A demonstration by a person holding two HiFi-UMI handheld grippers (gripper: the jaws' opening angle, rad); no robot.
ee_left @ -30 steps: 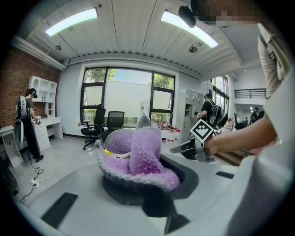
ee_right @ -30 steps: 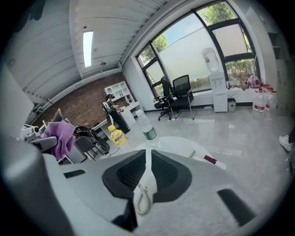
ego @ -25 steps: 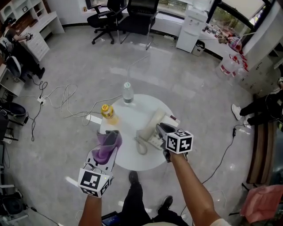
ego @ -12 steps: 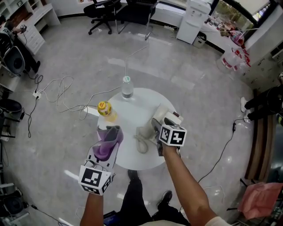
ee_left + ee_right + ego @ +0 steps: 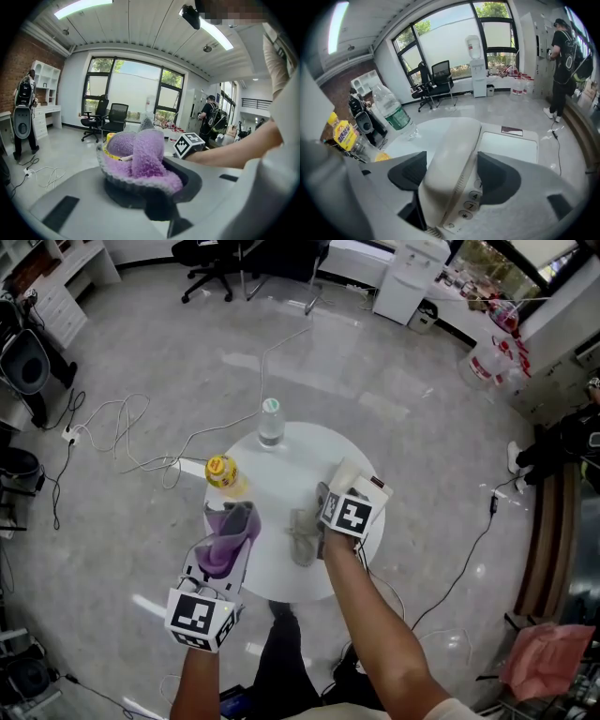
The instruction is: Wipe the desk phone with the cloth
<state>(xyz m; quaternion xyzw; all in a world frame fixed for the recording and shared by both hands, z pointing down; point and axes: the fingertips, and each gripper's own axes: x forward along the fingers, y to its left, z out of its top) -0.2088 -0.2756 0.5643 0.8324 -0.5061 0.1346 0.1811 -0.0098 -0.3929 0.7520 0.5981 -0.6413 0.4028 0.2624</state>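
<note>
Round white table (image 5: 272,474) sits under the left gripper (image 5: 232,521) and the right gripper (image 5: 330,495). Clear water bottle (image 5: 270,425), green label, stands upright at the table's far edge, ahead of both. Yellow-capped bottle (image 5: 222,472) stands upright just ahead of the left gripper. White power strip (image 5: 186,466) lies on the floor further to that gripper's left, with loose cables (image 5: 122,423) beyond. Black office chairs (image 5: 211,254) are far ahead of it. White water dispenser (image 5: 405,273) is far ahead of the right gripper, with water jugs (image 5: 487,357) to its right

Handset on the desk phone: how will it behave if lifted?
Probably stiff: the handset looks like one moulded plastic shell. Its smooth rounded back may slip. The coiled cord seems to tie it to the phone, so it will likely tug back.
</note>
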